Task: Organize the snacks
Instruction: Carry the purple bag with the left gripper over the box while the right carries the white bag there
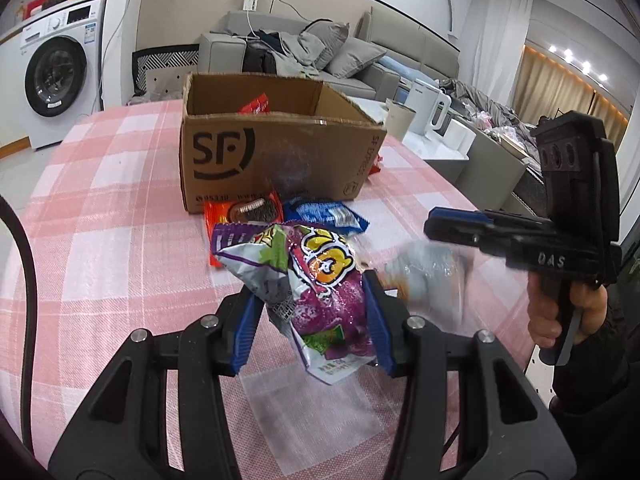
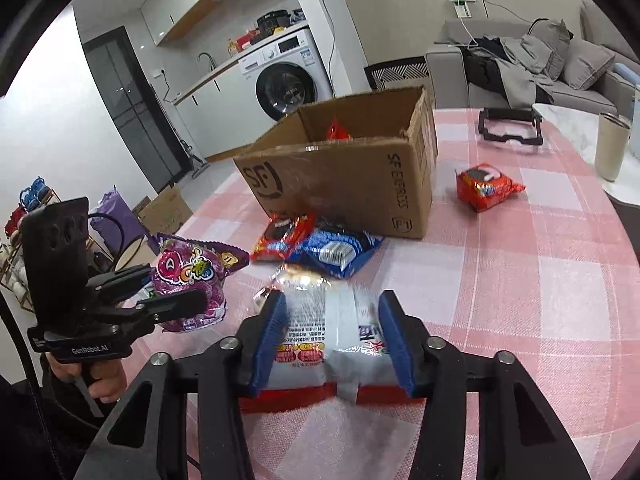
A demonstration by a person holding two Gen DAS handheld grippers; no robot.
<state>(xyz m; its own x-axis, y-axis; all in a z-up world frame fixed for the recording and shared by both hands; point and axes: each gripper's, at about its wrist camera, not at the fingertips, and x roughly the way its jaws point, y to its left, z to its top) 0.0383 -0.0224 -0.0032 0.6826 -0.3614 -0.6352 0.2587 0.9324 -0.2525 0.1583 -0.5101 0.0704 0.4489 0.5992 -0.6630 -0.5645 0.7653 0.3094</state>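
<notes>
While the left gripper [image 1: 312,320] pinches a purple candy bag [image 1: 316,280] and the right gripper [image 2: 332,336] clamps a white snack packet [image 2: 320,332] above the table [image 2: 540,280] before the cardboard box [image 2: 352,176], either slick wrapper could slip.

Pink-white check tablecloth [image 2: 540,280] showing; brown box [image 2: 360,184] w/ black print; purple packet [image 1: 320,288]; white-red packet [image 2: 320,340]; blue pads [image 2: 394,344] on blk grippers.

Even indoor light; fisheye edges warped; held packets motion-blurred.
</notes>
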